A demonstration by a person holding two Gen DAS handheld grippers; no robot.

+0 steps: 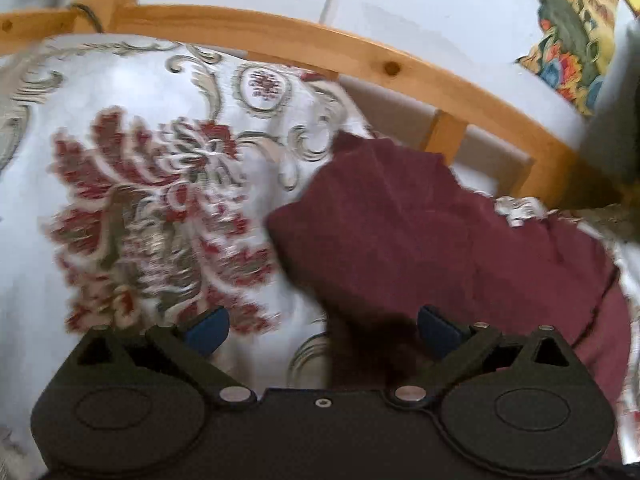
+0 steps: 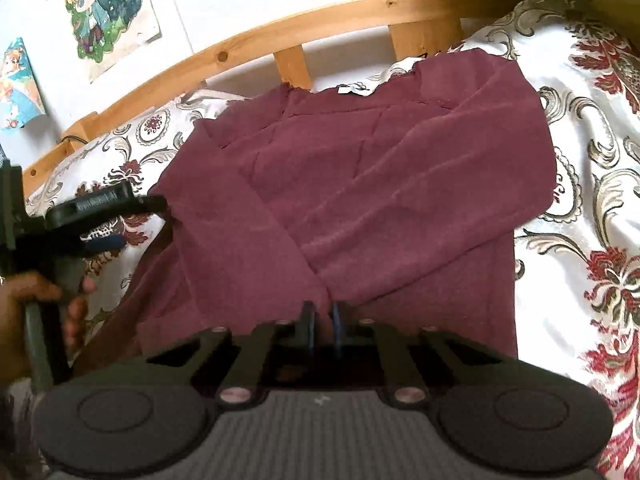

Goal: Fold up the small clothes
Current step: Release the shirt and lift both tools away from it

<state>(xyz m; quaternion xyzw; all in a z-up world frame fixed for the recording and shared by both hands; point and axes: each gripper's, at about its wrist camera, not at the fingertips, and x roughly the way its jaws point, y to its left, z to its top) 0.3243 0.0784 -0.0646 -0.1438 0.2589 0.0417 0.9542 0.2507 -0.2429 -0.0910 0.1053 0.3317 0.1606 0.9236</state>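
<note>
While the maroon top [image 2: 360, 184] lies on the bedspread [image 2: 580, 128] with both sleeves folded in, the right gripper [image 2: 322, 326] pinches its hem; the left gripper [image 1: 322, 330] gapes empty. Body folds remain.

Spread over the bed: a white bedspread [image 2: 592, 168] with red blooms and grey scrolls. Behind it, a pine bed rail [image 2: 256, 46] with short upright slats, against a pale wall [image 1: 420, 12]. Taped to that wall, a cartoon poster [image 2: 106, 8] of a blond figure, plus a smaller picture [image 2: 18, 84] lower left.
</note>
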